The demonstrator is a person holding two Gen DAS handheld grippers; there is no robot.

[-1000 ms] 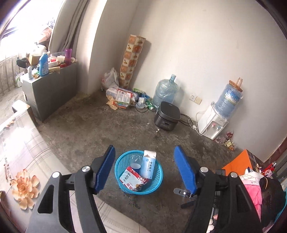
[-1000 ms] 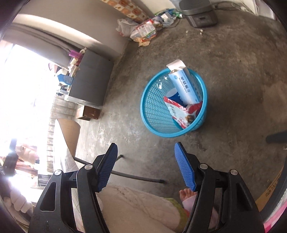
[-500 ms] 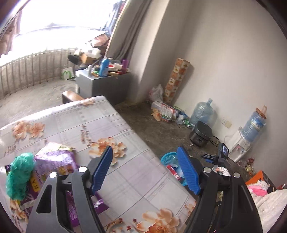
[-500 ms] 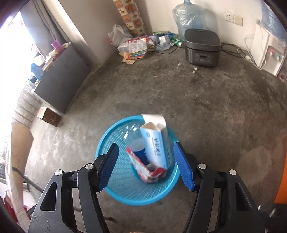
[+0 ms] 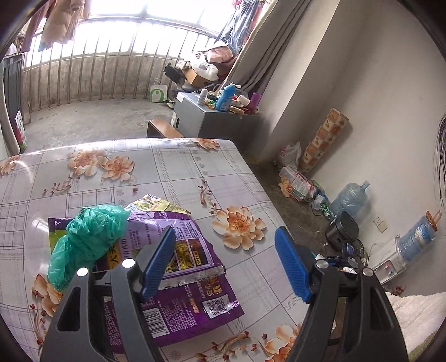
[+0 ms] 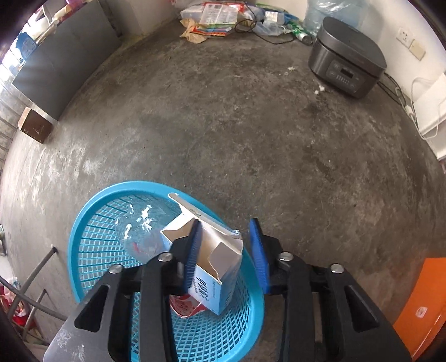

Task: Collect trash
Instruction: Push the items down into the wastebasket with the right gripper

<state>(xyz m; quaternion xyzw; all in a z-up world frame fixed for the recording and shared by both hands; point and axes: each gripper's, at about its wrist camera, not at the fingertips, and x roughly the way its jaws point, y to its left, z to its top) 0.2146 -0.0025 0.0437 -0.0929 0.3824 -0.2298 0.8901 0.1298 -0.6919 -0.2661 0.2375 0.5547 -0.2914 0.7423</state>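
Observation:
A purple snack bag point(image 5: 189, 289) lies on the floral table point(image 5: 167, 167). A crumpled green plastic bag point(image 5: 89, 236) rests on it, and a yellow-green wrapper point(image 5: 152, 203) sits just behind. My left gripper point(image 5: 224, 234) hovers open over the bag's right part, holding nothing. On the floor stands a blue mesh basket point(image 6: 92, 211) with a white-and-blue milk carton point(image 6: 220, 267), a red wrapper point(image 6: 184, 306) and a clear cup point(image 6: 139, 234). My right gripper point(image 6: 225, 222) points down into it and its jaws are closing. The carton's torn top is between them, with a gap at the right pad.
A dark rice cooker point(image 6: 345, 64) and a litter pile point(image 6: 217, 16) sit by the far wall. An orange box point(image 6: 423, 306) is at the right. Metal legs point(image 6: 33, 273) stand left of the basket. A grey cabinet point(image 5: 211, 122) stands beyond the table.
The left gripper swung from over the basket to above the table's trash. The right gripper sank toward the basket and its jaws narrowed around the carton's top.

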